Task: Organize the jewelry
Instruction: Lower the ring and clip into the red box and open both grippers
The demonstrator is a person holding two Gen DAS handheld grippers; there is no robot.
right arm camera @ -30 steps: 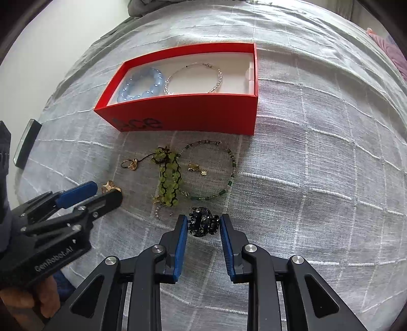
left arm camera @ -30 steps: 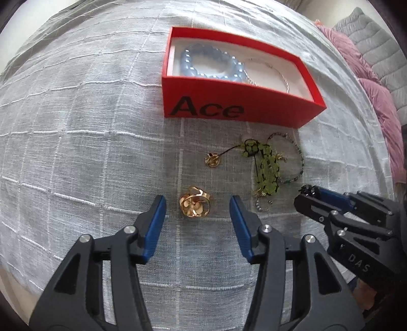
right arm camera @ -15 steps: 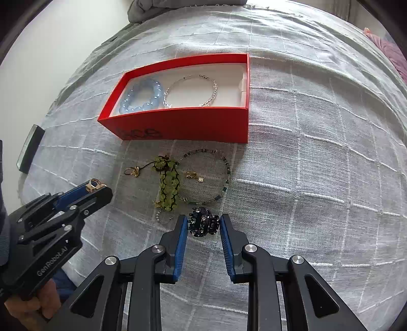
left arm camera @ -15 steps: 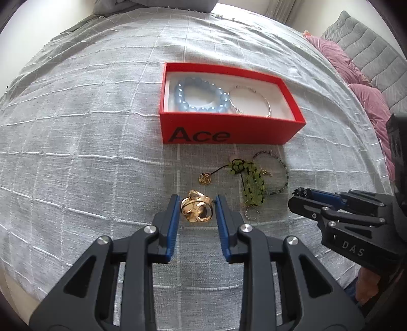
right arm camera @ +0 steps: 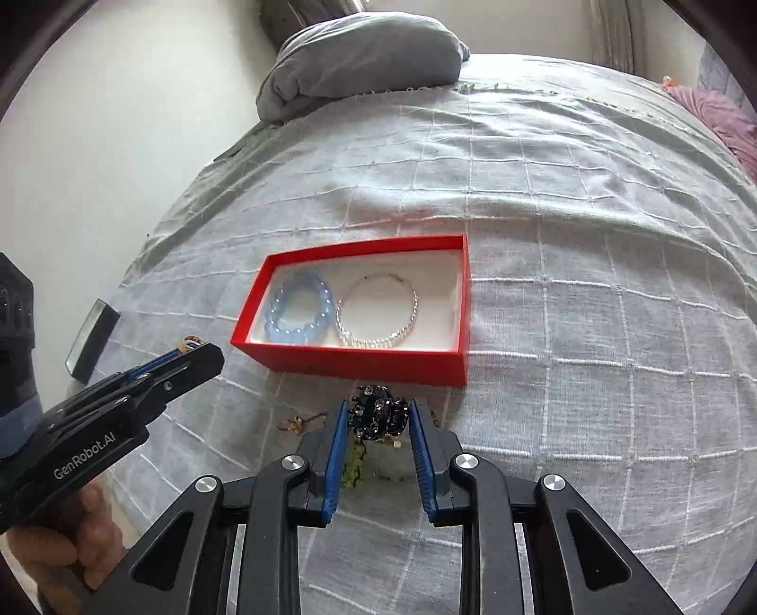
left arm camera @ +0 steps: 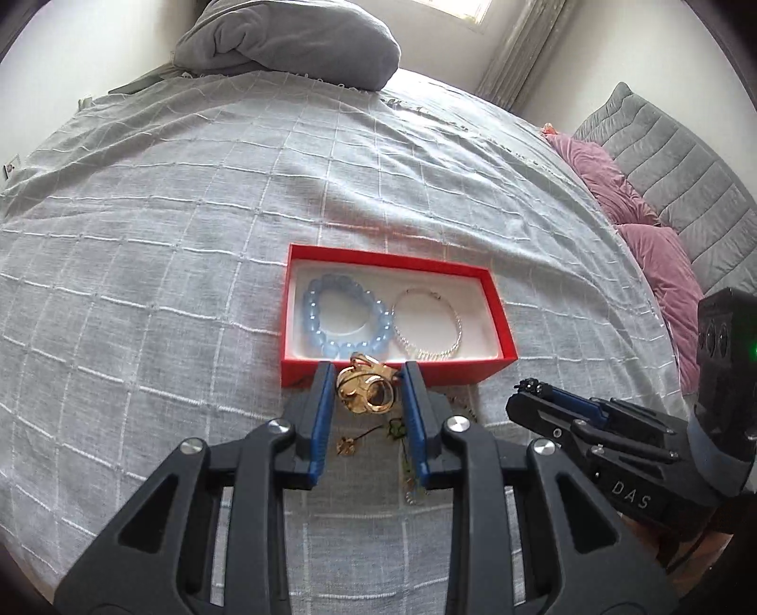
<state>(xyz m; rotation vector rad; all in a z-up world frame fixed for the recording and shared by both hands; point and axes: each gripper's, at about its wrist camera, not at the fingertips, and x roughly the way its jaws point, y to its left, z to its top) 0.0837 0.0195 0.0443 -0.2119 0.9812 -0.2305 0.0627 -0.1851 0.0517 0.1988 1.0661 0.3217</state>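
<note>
A red box (left arm camera: 501,326) (right arm camera: 466,293) lies on the grey bedspread and holds a blue bead bracelet (left arm camera: 347,326) (right arm camera: 298,310) and a silver bracelet (left arm camera: 428,329) (right arm camera: 378,312). My left gripper (left arm camera: 364,378) is shut on a gold ring (left arm camera: 364,390), lifted just before the box's near wall; it also shows in the right wrist view (right arm camera: 191,347). My right gripper (right arm camera: 376,411) is shut on a black jewelled ring (right arm camera: 378,416), raised before the box. A small gold charm (left arm camera: 347,444) (right arm camera: 291,423) and a green bead bracelet (right arm camera: 355,468) lie below on the spread.
A grey pillow (left arm camera: 288,42) (right arm camera: 364,57) lies at the far end of the bed. Pink cushions (left arm camera: 662,265) and a grey quilted headboard (left arm camera: 681,156) are to the right. A dark flat object (right arm camera: 90,340) lies at the bed's left edge.
Both grippers have risen off the bedspread with their rings and moved toward the red box. The left gripper, open a second ago, closed on the gold ring.
</note>
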